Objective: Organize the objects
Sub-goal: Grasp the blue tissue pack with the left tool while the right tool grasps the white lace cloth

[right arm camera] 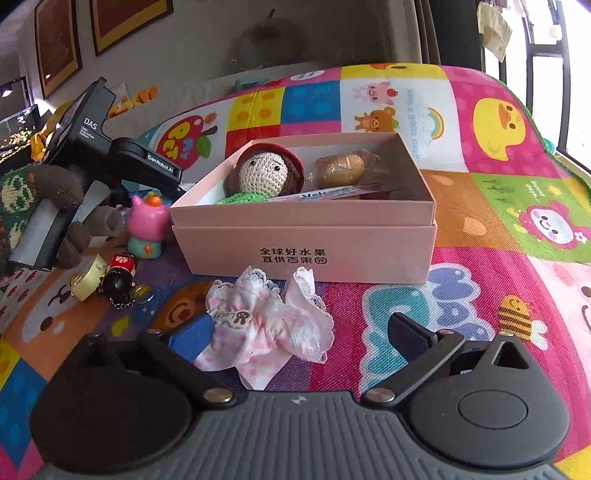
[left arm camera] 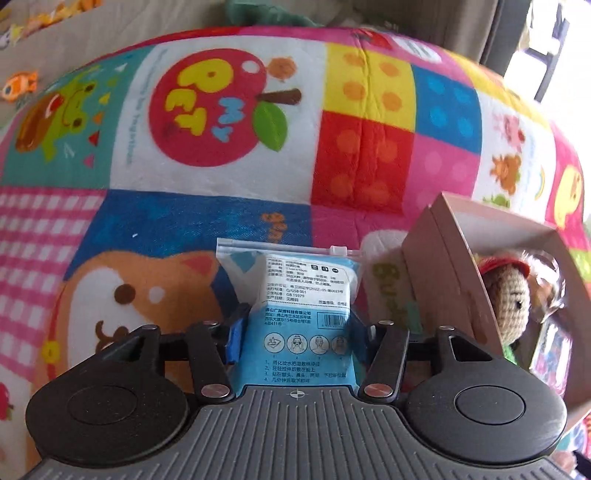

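Note:
My left gripper (left arm camera: 297, 325) is shut on a blue and white zip pouch (left arm camera: 295, 295) and holds it upright just left of the pink cardboard box (left arm camera: 439, 273). The same box (right arm camera: 306, 251) stands open in the right wrist view. It holds a crocheted doll (right arm camera: 264, 171), a wrapped brown item (right arm camera: 341, 170) and a flat packet (right arm camera: 328, 192). My right gripper (right arm camera: 299, 332) is open, its fingers either side of a pink and white frilly cloth (right arm camera: 273, 325) lying in front of the box. The other hand-held gripper (right arm camera: 122, 155) shows at the left.
A colourful patchwork mat (right arm camera: 498, 229) covers the surface. Left of the box lie a pink figurine (right arm camera: 147, 229), a small red and black doll keychain (right arm camera: 120, 277), a yellow tape roll (right arm camera: 86, 282) and a brown knitted toy (right arm camera: 55, 192). A wall with framed pictures (right arm camera: 122, 18) stands behind.

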{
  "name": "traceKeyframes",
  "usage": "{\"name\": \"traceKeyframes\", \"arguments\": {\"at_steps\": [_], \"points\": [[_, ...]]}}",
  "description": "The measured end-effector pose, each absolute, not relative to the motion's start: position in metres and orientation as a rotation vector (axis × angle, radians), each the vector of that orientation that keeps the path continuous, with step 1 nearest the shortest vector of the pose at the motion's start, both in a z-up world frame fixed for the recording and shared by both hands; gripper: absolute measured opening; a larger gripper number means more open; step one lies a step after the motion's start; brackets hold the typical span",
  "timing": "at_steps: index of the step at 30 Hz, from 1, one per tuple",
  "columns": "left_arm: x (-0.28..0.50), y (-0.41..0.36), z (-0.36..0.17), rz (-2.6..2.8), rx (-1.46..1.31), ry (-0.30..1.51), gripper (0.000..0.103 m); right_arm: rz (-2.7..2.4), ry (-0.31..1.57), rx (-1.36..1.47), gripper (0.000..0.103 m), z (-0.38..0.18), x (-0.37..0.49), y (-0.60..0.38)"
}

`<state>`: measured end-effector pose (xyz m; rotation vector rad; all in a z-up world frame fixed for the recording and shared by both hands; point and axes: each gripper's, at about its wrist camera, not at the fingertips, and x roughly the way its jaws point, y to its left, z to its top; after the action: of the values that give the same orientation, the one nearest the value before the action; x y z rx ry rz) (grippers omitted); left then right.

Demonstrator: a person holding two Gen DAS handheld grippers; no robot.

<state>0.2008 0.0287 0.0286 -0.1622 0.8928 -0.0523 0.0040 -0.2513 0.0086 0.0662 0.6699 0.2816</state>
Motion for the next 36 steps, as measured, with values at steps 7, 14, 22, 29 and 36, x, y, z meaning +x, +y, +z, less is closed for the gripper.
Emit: {"name": "traceKeyframes", "arguments": {"at_steps": [7, 14, 22, 29, 36], "points": [[0.125, 0.044, 0.083, -0.193, -0.211, 0.69, 0.056, 0.285, 0.699, 0.088, 0.101, 0.006, 0.007, -0.252], [0.018, 0.022, 0.082, -0.377, -0.146, 0.757, 0.056, 0.286, 0.715, -0.009, 0.101, 0.007, 0.008, -0.236], [-0.017, 0.028, 0.048, -0.371, -0.132, 0.836, 0.056, 0.347, 0.625, -0.16, 0.101, 0.028, -0.011, -0.204], [-0.027, 0.023, 0.041, -0.398, -0.115, 0.851, 0.056, 0.29, 0.742, -0.15, 0.085, 0.018, 0.003, -0.201], [-0.041, 0.015, 0.041, -0.411, -0.074, 0.869, 0.056, 0.283, 0.769, -0.096, 0.033, 0.026, -0.006, -0.207]]}}
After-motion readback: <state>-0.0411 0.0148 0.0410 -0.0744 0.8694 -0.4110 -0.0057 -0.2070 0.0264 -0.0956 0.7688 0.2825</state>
